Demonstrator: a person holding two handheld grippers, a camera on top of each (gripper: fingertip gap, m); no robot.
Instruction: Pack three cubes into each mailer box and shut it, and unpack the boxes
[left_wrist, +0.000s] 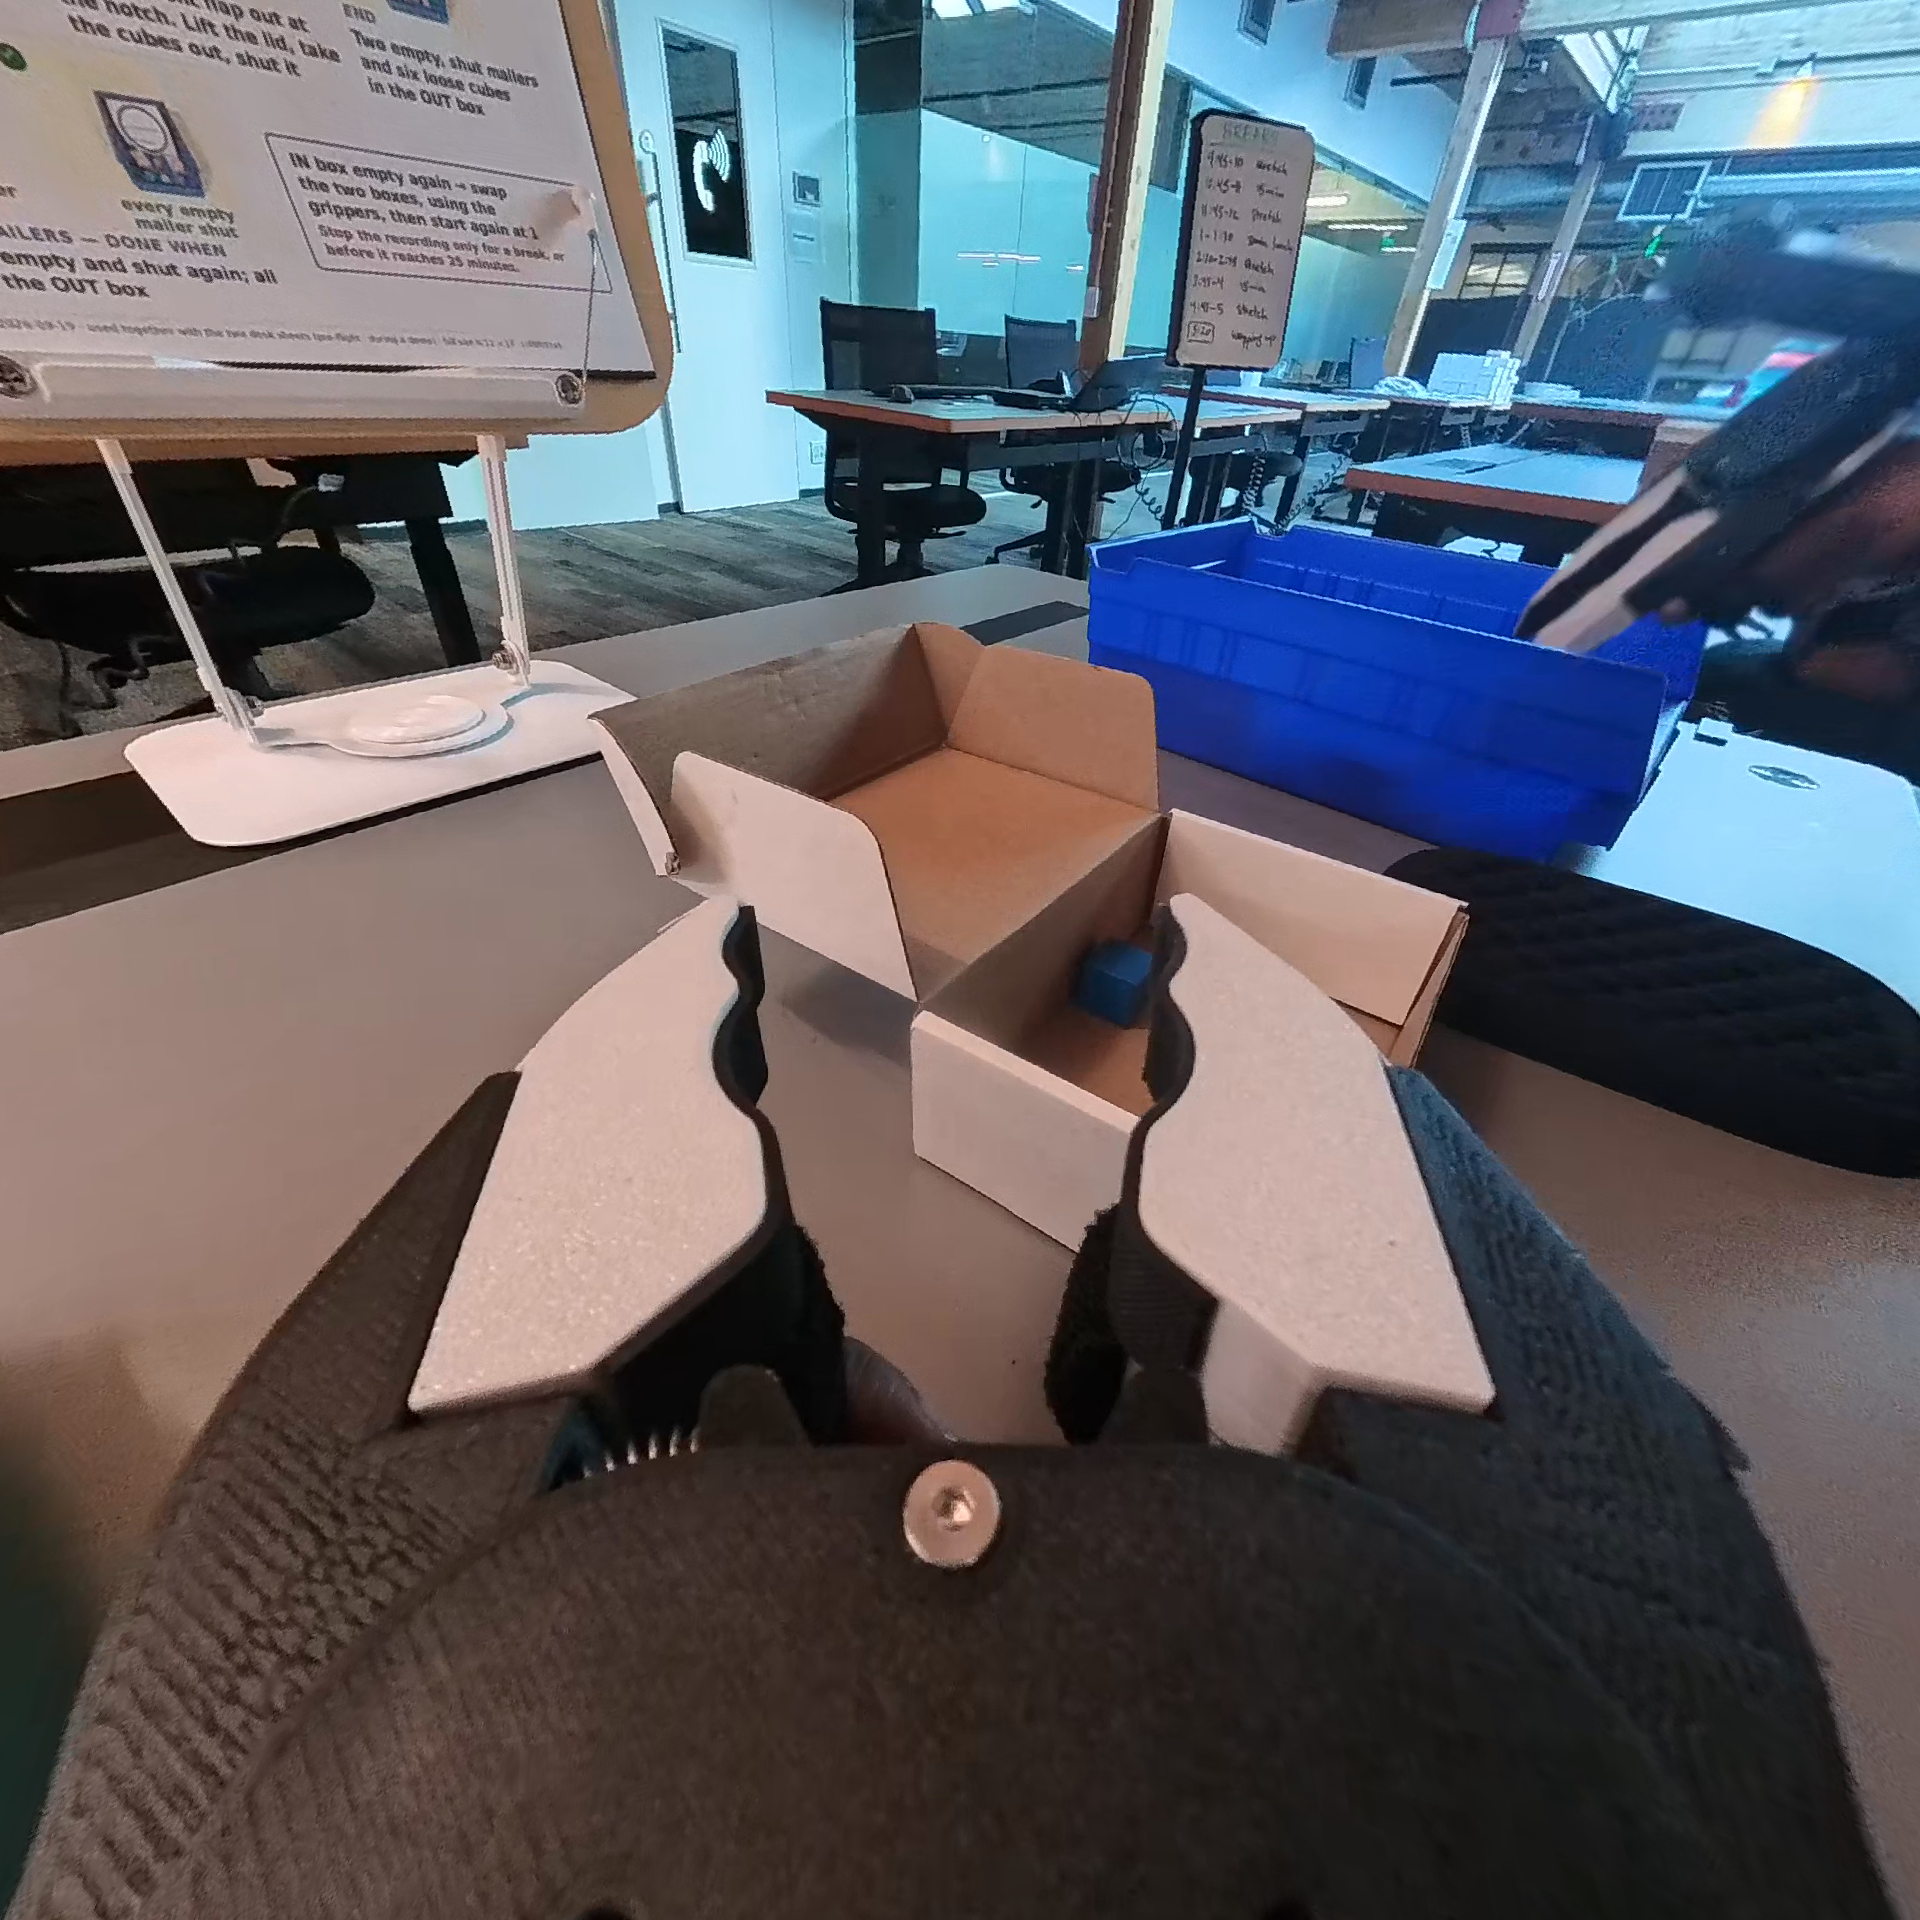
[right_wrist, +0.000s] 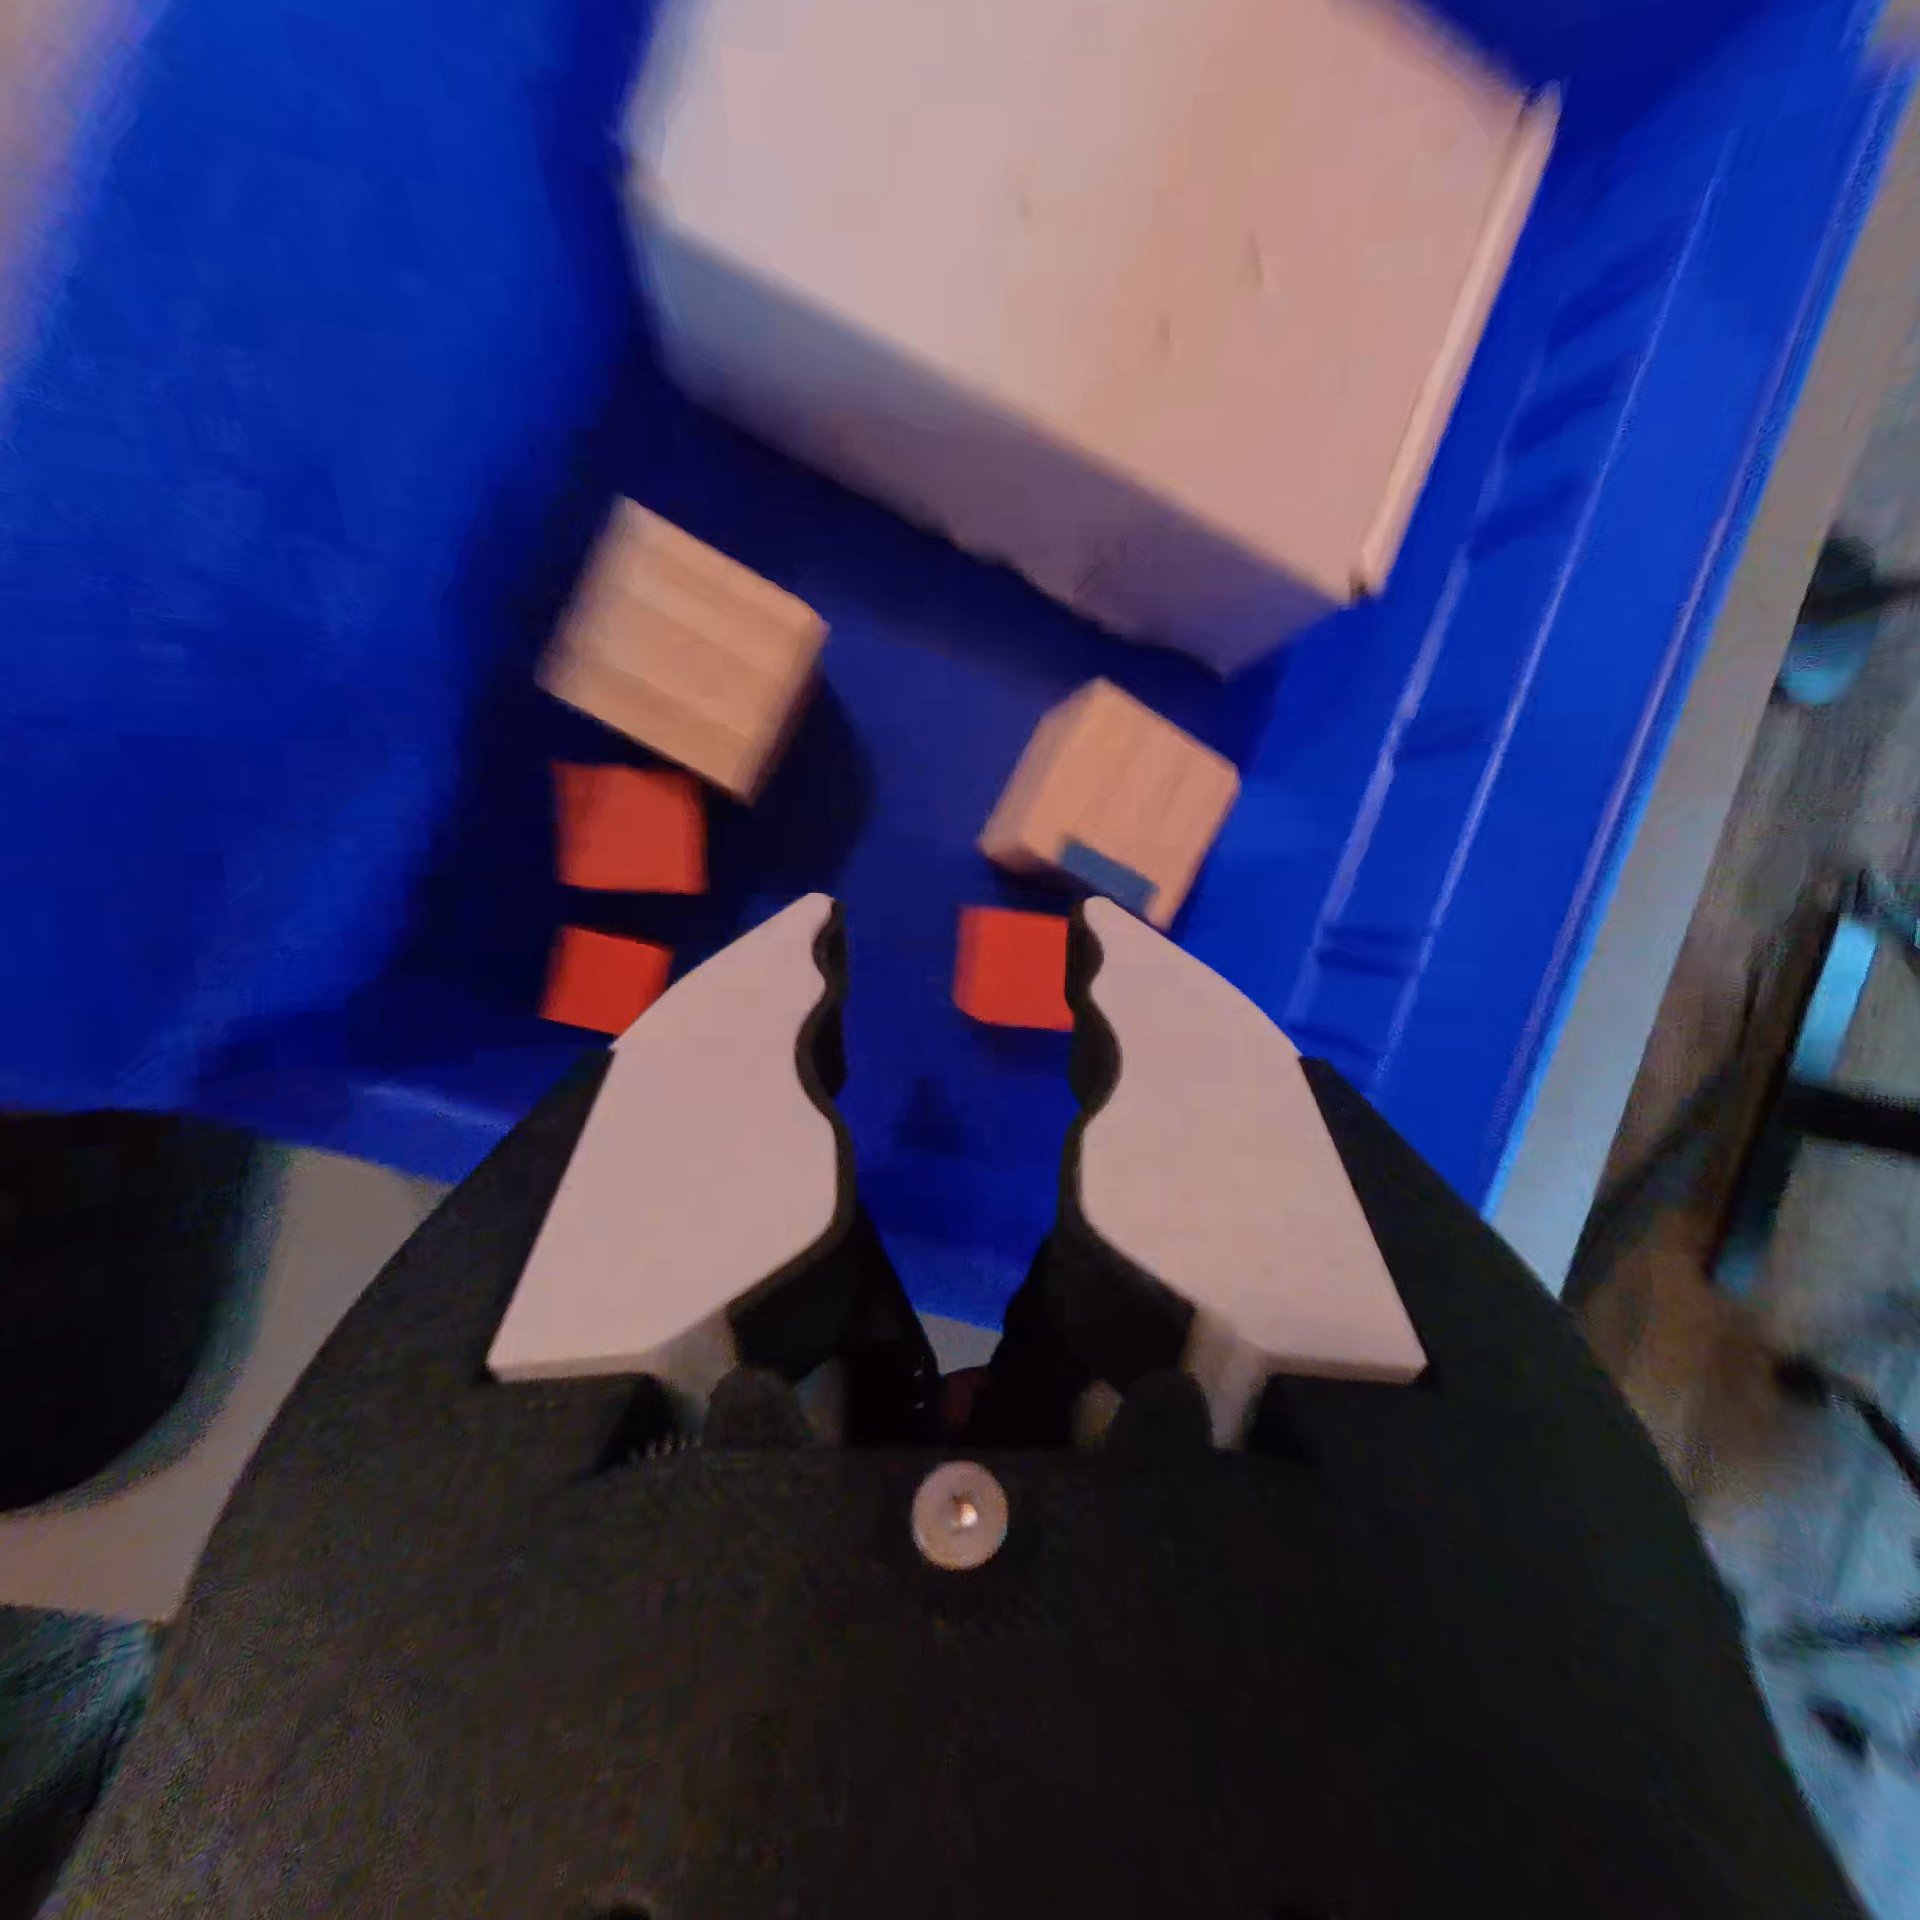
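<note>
One blue cube (left_wrist: 1114, 984) is seen in the open mailer (left_wrist: 1039, 1091) on the desk, two more needed; left gripper (left_wrist: 954, 935) and right gripper (right_wrist: 958, 920) are spread empty, right over bin (right_wrist: 260, 520) cubes beside a shut mailer (right_wrist: 1070, 312).

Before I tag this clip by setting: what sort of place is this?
Probably an open-plan office used as a workstation: rows of desks with office chairs, a standing whiteboard, glass-walled rooms behind.

Left gripper (left_wrist: 956, 925) low and level, white fingers (left_wrist: 644, 1091) spread wide, nothing between them, right gripper (right_wrist: 956, 914) pitched steeply downward, jaws parted and empty, seen from the left wrist view raised at upper right (left_wrist: 1600, 613), blurred
</note>
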